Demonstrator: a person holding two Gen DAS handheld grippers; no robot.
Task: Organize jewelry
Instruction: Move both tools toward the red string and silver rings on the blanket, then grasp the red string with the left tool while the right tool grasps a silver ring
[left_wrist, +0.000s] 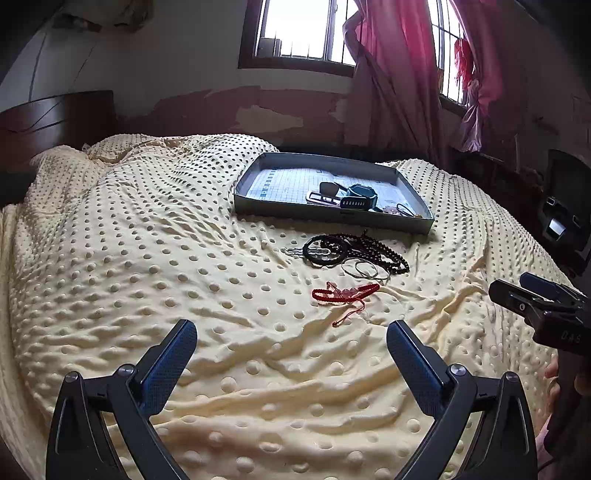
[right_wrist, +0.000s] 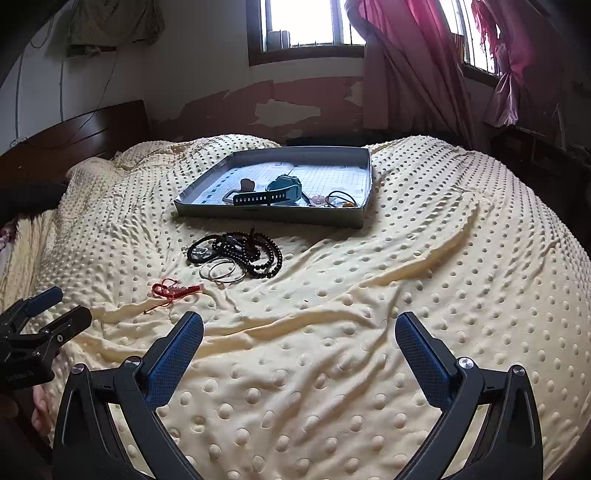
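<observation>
pale yellow dotted blanket covers the bed, rumpled into folds near the cameras. grey shallow tray sits on it at about 12 o'clock in both wrist views, grid-printed liner inside. in the tray: a teal watch with a dark perforated strap, a pinkish flat piece beside it at 9 o'clock, and small bits in the near right corner, too small to tell.

still on the blanket, just in front of the tray's near wall: black bead strands in a tangled pile. thin metal bangles touch the pile's near edge, overlapping each other. red woven bracelet lies nearer the cameras, close to the bangles but apart, loose red cord trailing toward 6 o'clock.

left hand-held gripper: fingers spread wide, nothing between them, above bare blanket, red bracelet just past the tips at 12 to 1 o'clock. right hand-held gripper: also wide apart, empty, above bare blanket, jewelry pile off at 11 o'clock. each shows in the other's view at the frame edge, well apart from the jewelry.

dark wooden headboard at 10 o'clock, pink curtains over barred windows at 1 o'clock.
</observation>
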